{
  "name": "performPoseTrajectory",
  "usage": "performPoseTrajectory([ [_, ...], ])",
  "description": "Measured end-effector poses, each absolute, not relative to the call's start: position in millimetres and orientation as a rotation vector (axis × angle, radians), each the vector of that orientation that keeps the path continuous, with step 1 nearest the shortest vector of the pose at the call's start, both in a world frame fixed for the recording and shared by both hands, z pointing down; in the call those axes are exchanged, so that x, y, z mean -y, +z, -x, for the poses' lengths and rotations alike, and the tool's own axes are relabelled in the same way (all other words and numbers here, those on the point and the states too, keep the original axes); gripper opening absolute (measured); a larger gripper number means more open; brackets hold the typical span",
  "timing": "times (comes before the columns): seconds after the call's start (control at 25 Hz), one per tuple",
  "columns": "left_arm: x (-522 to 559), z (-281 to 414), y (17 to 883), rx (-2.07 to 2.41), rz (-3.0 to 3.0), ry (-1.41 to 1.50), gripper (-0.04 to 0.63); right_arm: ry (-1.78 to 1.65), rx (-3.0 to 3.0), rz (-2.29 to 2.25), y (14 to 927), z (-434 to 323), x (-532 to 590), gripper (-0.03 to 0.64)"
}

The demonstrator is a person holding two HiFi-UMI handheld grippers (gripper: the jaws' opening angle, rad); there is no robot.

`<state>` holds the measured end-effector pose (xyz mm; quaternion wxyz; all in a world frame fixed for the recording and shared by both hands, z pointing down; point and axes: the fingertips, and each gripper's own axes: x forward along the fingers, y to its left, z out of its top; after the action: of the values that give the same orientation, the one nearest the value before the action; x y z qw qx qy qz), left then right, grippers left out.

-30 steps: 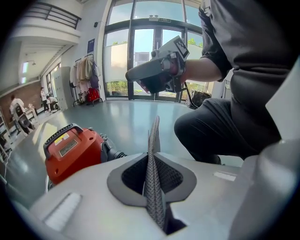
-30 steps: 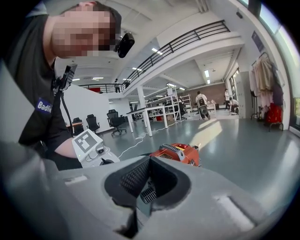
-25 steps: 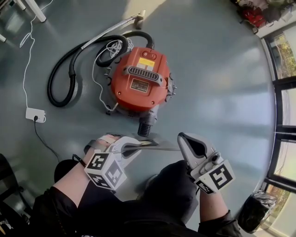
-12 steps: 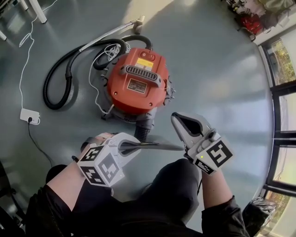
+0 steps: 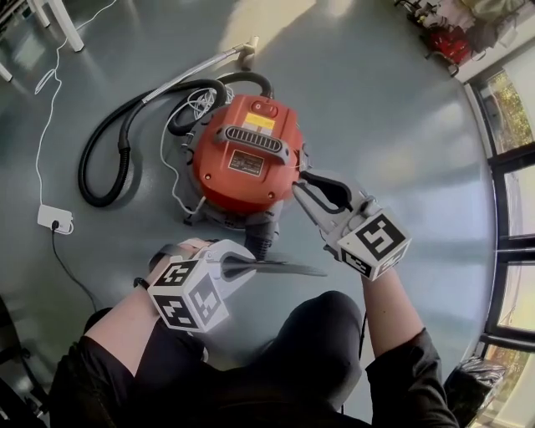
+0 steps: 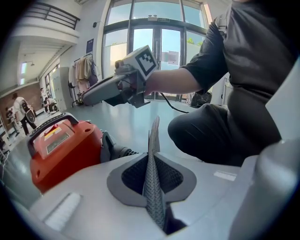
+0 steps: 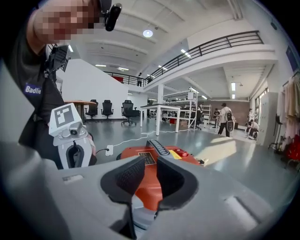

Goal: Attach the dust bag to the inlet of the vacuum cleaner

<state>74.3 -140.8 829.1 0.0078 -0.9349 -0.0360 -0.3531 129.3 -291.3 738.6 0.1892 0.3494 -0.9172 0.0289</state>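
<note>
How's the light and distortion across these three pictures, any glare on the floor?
Head view: a pale sun patch glares on the glossy grey floor beyond the red canister vacuum cleaner; edges bow like a fisheye. Left gripper view: bright glass doors backlight the scene, corners go black. Right gripper view: even indoor light, the balcony railing curves.

The dust bag (image 5: pixel 284 267) shows only edge-on, as a thin dark sheet, so its opening cannot be told. Its left end is lost inside the left gripper (image 5: pixel 242 266). Whether it touches the inlet (image 5: pixel 262 242) cannot be told. The right gripper (image 5: pixel 305 180), jaws just opening with nothing between them, covers the right flank of the vacuum cleaner (image 5: pixel 238 159). Print on the label (image 5: pixel 245 162) is too small to read. The white cable (image 5: pixel 46 109) runs off the far edge.
</note>
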Motion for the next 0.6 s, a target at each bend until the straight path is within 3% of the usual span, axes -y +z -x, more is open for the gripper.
performPoseTrajectory([
  [0.24,147,-72,835,0.133,2.916,-1.101,0.043,-0.032,2.511,-0.914,758,-122,338,0.132],
  [0.6,155,-70,833,0.122,2.972,-1.094,0.048,-0.028,2.55,-0.686,774,-102,361,0.149],
])
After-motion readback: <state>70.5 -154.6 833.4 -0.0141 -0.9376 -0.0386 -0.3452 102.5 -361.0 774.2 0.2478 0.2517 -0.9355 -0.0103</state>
